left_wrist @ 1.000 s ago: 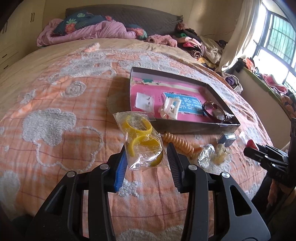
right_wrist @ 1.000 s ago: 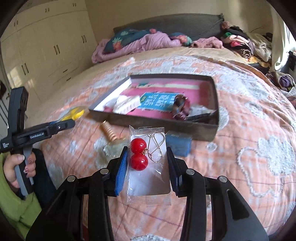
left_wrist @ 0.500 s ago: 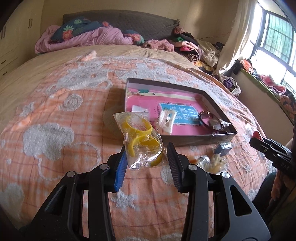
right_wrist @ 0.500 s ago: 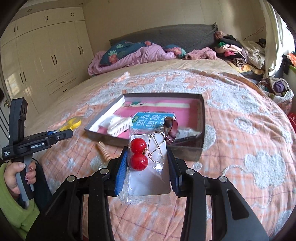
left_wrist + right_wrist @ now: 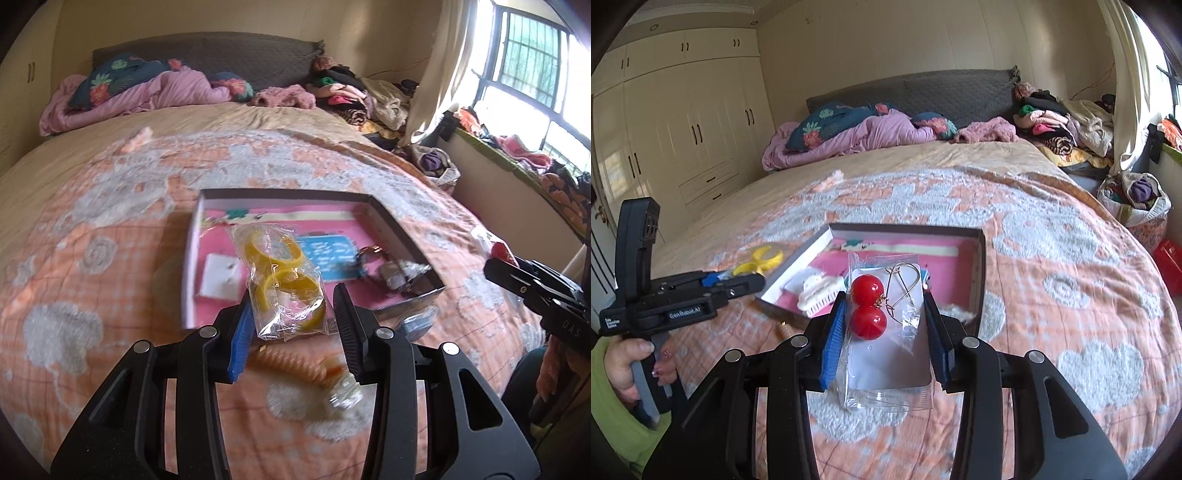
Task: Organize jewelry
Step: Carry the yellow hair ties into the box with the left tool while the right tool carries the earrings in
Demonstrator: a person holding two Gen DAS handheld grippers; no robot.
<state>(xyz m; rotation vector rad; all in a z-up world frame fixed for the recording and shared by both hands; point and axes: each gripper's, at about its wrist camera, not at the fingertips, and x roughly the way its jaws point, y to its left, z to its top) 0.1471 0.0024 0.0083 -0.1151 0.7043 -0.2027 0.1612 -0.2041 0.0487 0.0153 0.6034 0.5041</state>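
The left claw (image 5: 291,314) is clamped on a crinkly clear plastic bag (image 5: 284,295) holding smooth yellow ring-shaped bangles (image 5: 275,254), and it holds the bag in the air above the near left part of a shallow rectangular box (image 5: 391,221). The box has dark cardboard walls and a pink lining; inside lie a white card (image 5: 219,277), a blue printed card (image 5: 328,256) and, at its right end, a dark tangle that is too blurred to name. On the bed's (image 5: 92,240) orange quilt with fuzzy white patches, just in front of the box, lies a ribbed, coiled peach-coloured piece (image 5: 295,363) beside a small crumpled clear packet (image 5: 345,397).

The right claw (image 5: 884,332) pinches a flat transparent sleeve (image 5: 886,365) with a white backing card; in it are two glossy red ball earrings (image 5: 867,306) with thin gold wire hooks. The sleeve hangs in front of the box's near wall. A white bristled clip (image 5: 820,291) shows inside the box from this side.
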